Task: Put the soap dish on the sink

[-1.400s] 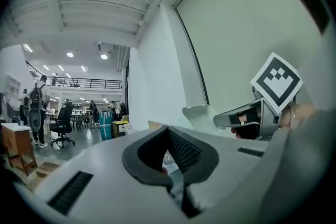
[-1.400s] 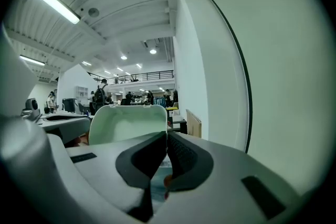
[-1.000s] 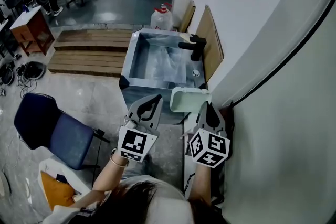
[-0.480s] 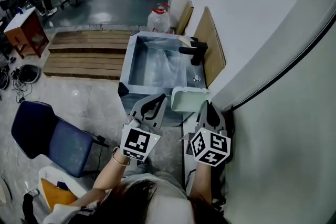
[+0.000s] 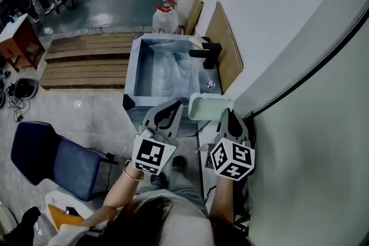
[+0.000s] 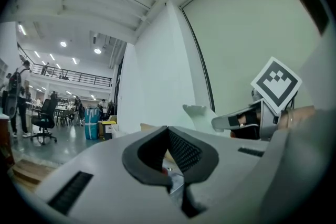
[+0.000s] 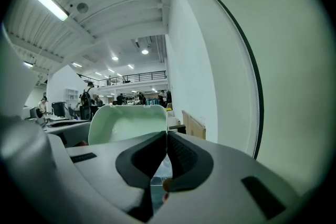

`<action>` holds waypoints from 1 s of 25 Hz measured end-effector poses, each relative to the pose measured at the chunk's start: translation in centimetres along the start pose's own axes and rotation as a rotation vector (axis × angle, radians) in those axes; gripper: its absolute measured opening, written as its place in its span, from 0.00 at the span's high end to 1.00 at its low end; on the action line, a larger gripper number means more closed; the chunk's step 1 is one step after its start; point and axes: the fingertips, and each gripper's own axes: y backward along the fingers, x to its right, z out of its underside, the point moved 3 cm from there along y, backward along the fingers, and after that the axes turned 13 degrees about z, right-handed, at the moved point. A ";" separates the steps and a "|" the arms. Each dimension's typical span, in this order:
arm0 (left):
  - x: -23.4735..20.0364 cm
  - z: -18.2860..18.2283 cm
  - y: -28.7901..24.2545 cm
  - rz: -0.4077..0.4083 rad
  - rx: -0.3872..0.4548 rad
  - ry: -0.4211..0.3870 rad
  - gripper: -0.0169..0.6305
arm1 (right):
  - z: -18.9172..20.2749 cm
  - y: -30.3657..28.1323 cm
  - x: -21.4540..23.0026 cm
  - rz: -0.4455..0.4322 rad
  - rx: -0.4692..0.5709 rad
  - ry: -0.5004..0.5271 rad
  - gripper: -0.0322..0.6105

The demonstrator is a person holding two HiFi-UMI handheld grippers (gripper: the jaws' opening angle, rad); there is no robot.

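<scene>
Right gripper (image 5: 229, 112): jaws closed, clamped on the near rim of the soap dish (image 5: 207, 106). In the right gripper view the pads meet at the tips (image 7: 166, 135), and the pale green dish (image 7: 126, 122) stands up just beyond them with its hollow side facing the camera. Head view: the dish is held off any surface and overlaps the near right corner of the sink (image 5: 132, 69), on the same side as the black faucet (image 5: 206, 55); cannot tell whether it touches the rim. Left gripper (image 5: 173, 108): jaws together with nothing between them, confirmed in the left gripper view (image 6: 168, 129). It is held just beside the dish on its left, apart from it, and the dish's edge (image 6: 201, 114) shows past the right gripper there. The sink basin is a grey metal box with clear plastic film lying inside. A wooden board (image 5: 222, 46) leans on the white wall behind the faucet. A blue chair (image 5: 55, 152) stands on the floor, well to the left
</scene>
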 end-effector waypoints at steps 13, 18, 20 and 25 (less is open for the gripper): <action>-2.1 1.1 -7.0 0.012 -0.017 -0.004 0.96 | -0.2 -7.2 2.7 0.021 -0.033 0.043 0.91; -3.3 1.1 -10.0 0.001 -0.024 -0.002 0.96 | -0.3 -10.4 4.0 0.015 -0.063 0.060 0.91; -3.8 1.3 -11.1 -0.006 -0.027 0.000 0.96 | 0.1 -11.8 4.4 0.007 -0.081 0.066 0.91; -4.7 2.5 -14.0 -0.019 -0.042 0.007 0.96 | 2.3 -15.2 5.0 -0.012 -0.142 0.085 0.91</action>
